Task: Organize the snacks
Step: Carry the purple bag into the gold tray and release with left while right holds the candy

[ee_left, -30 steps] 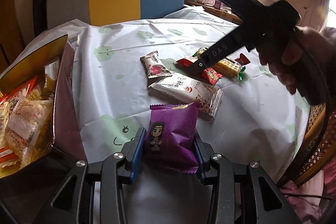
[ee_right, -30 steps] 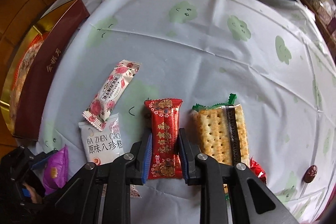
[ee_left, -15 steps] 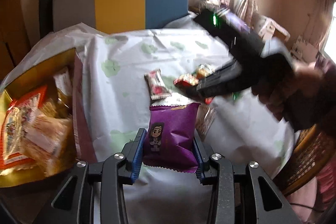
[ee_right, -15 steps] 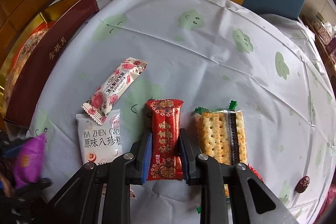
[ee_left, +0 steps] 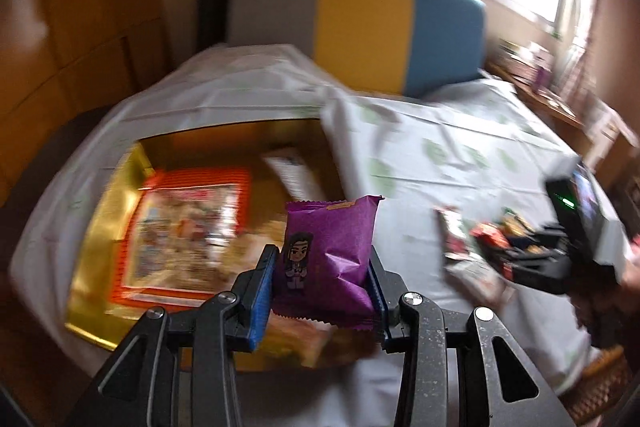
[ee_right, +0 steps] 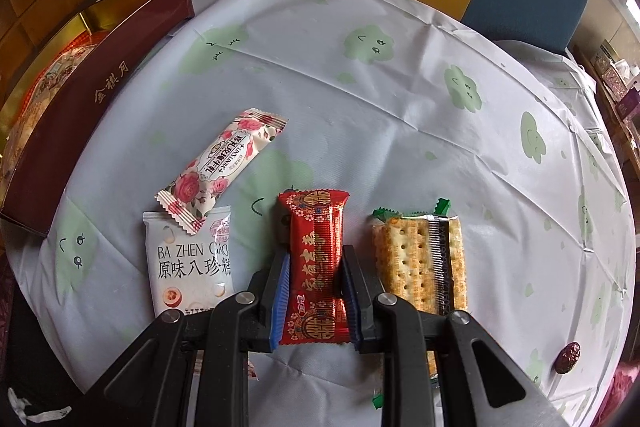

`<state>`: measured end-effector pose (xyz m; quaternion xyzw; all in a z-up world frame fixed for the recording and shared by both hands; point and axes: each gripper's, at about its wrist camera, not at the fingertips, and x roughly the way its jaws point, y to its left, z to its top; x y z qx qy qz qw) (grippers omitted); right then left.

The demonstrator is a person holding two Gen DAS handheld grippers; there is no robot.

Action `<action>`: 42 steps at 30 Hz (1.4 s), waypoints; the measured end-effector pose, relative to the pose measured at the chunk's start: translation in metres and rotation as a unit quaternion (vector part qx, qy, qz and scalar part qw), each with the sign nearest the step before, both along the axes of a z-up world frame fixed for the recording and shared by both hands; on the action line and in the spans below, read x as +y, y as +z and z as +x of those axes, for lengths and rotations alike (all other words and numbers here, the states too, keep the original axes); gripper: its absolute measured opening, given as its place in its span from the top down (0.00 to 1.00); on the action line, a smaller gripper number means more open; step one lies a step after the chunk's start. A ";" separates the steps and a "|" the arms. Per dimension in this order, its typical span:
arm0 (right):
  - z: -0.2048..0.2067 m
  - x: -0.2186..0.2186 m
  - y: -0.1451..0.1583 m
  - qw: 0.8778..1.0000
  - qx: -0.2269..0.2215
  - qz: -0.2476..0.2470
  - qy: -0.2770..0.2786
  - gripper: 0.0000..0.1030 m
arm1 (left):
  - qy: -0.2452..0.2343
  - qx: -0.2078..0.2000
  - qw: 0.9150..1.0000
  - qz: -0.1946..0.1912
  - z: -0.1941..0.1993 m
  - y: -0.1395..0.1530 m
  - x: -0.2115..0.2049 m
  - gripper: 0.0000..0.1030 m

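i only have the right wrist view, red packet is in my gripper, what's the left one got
Observer: The left gripper is shut on a purple packet.
Operator: where is it relative to the box
Observer: In the left wrist view it is over the near end of the gold box.
Operator: anything in the box yet
Observer: Yes, a large orange-edged pack lies inside with other snacks, too blurred to name.

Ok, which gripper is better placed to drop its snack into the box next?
Left. The left gripper holds the purple packet over the gold box; the right gripper grips the red packet down at the tablecloth.
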<state>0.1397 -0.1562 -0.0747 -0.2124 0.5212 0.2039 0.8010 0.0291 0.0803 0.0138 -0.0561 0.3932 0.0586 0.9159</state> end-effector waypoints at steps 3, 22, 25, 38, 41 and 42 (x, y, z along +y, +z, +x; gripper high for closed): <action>0.000 0.000 0.000 1.000 -0.002 -0.001 0.002 0.76 | 0.029 0.007 1.000 0.000 0.000 -0.004 0.018 0.60; -0.003 0.000 -0.001 1.000 -0.012 -0.006 0.011 0.76 | 0.093 0.050 0.993 -0.058 0.006 -0.030 0.077 0.60; -0.004 0.000 -0.001 1.000 -0.013 -0.008 0.011 0.76 | 0.097 0.059 0.989 -0.098 0.019 -0.029 0.092 0.60; -0.005 0.002 -0.001 1.000 -0.016 -0.015 0.014 0.76 | 0.105 0.078 0.973 -0.191 0.110 -0.038 0.116 0.60; -0.005 0.002 -0.001 1.000 -0.016 -0.015 0.013 0.76 | 0.107 0.095 0.968 -0.205 0.128 -0.051 0.120 0.59; -0.004 0.002 -0.001 1.000 -0.016 -0.015 0.013 0.76 | 0.111 0.098 0.967 -0.207 0.132 -0.054 0.122 0.58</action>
